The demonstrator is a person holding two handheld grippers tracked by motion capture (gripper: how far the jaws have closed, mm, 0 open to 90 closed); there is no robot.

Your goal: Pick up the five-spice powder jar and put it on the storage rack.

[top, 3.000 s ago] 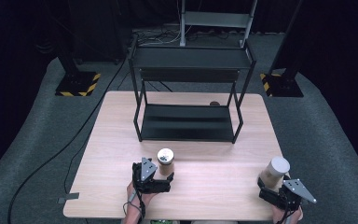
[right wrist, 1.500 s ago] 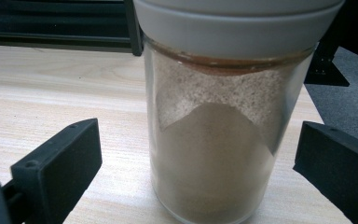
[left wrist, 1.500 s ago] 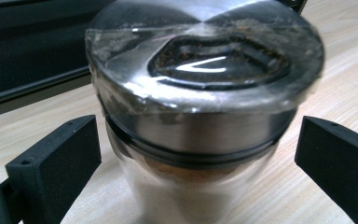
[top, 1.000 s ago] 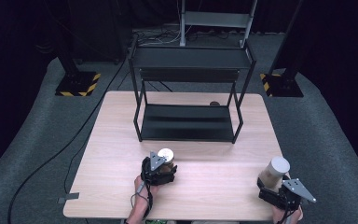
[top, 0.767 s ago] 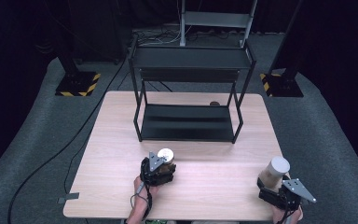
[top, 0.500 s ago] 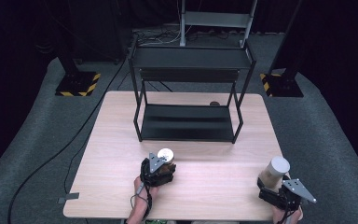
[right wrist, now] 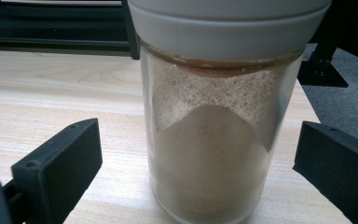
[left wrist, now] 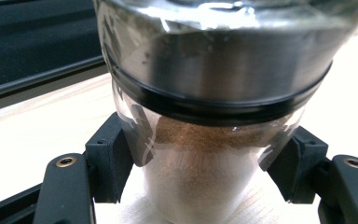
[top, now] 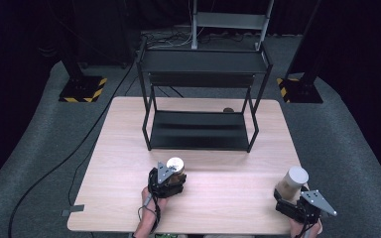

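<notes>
Pale wood makes up the tabletop, and a black two-tier metal rack stands on its far half. Near the front edge, left of centre, the left gripper has its jaws clamped on a glass spice jar with a metal lid; the jaws have just been closing, with that jar between them. In the left gripper view the two black pads press against opposite sides of the glass below the lid's dark band, and brown powder fills the lower part of the jar, which stands upright on the wood. Over at the front right corner, the right gripper sits with its jaws apart, one on each side of a second jar with a pale grey lid. In the right gripper view clear gaps show between each black pad and the glass, so nothing is pressed. That second jar stands upright on the tabletop, holding a light beige powder heaped higher against one side. Both jars are well apart from each other, and both stand in front of the rack rather than on either of its shelves. Grey carpet surrounds the table.
</notes>
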